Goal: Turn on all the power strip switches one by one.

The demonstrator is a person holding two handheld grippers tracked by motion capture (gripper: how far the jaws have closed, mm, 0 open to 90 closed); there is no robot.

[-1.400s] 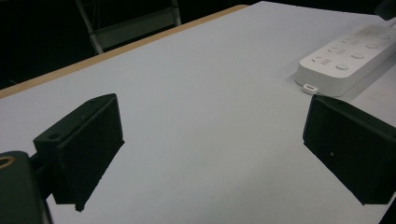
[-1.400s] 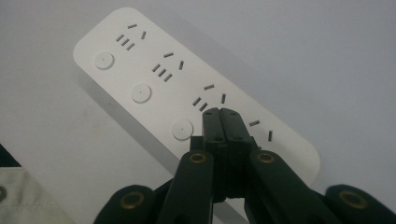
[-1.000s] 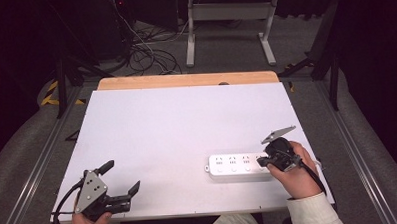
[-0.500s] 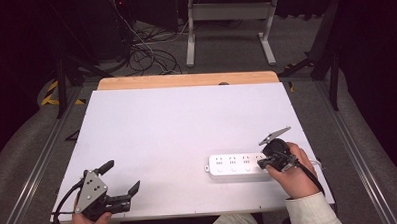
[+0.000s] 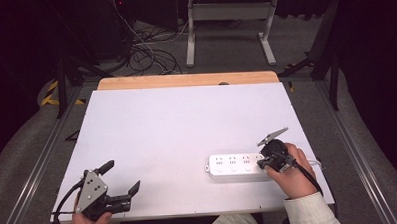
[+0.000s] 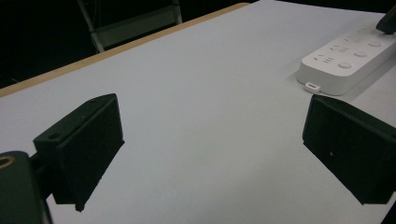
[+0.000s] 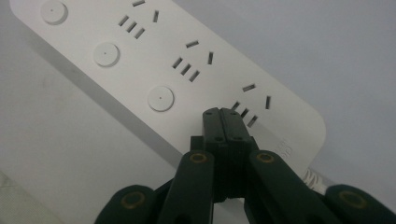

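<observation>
A white power strip point(image 5: 233, 166) lies flat near the table's front right, with a row of round buttons and sockets on top point(image 7: 163, 60). My right gripper point(image 5: 261, 164) is shut, and its tips point(image 7: 222, 114) sit over the strip's right end, just beside the last socket. They hide the surface under them, so I cannot tell whether they touch it. My left gripper point(image 5: 121, 177) stands open at the front left corner with nothing between its jaws point(image 6: 210, 121). The power strip point(image 6: 350, 56) lies off to its right.
The white table top point(image 5: 187, 122) has a wooden strip point(image 5: 185, 81) along its far edge. The strip's white cable point(image 5: 316, 163) runs off to the right behind the hand. Beyond the table are a grey desk frame point(image 5: 228, 13) and loose floor cables point(image 5: 149, 53).
My right gripper has edged slightly left over the strip's right end. The left gripper and the power strip have not moved.
</observation>
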